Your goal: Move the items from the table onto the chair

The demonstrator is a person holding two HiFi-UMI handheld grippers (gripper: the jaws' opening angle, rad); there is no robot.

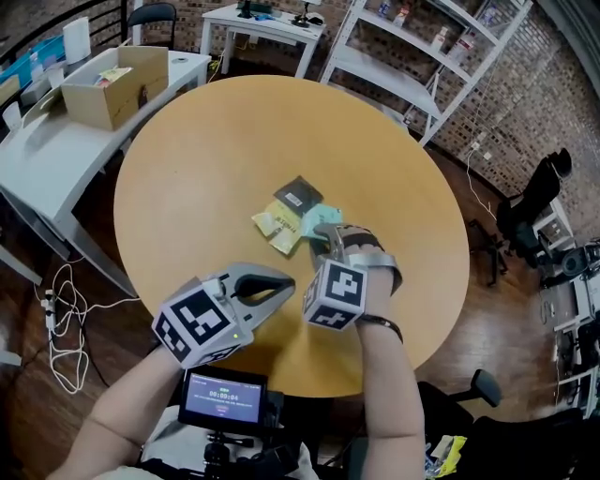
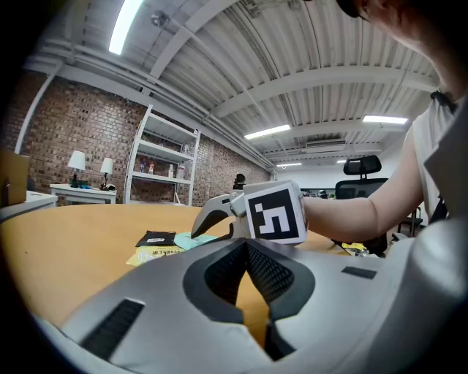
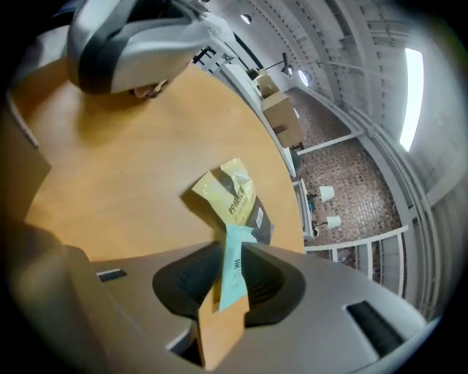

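Three flat packets lie together near the middle of the round wooden table (image 1: 197,150): a black one (image 1: 298,194), a yellow one (image 1: 279,228) and a teal one (image 1: 324,214). My right gripper (image 1: 323,240) points down at the teal packet (image 3: 232,272), which sits in the gap between its open jaws; the pads do not press it. The yellow packet (image 3: 228,191) and the black packet (image 3: 260,220) lie just beyond. My left gripper (image 1: 286,281) hovers near the table's front edge with its jaws together and nothing in them. From it I see the right gripper (image 2: 208,219) over the packets.
A cardboard box (image 1: 111,86) rests on a white desk (image 1: 56,150) at the back left. White shelving (image 1: 422,56) and a small white table (image 1: 262,23) stand behind. Black office chairs (image 1: 542,192) are at the right. A small screen (image 1: 223,398) is below my hands.
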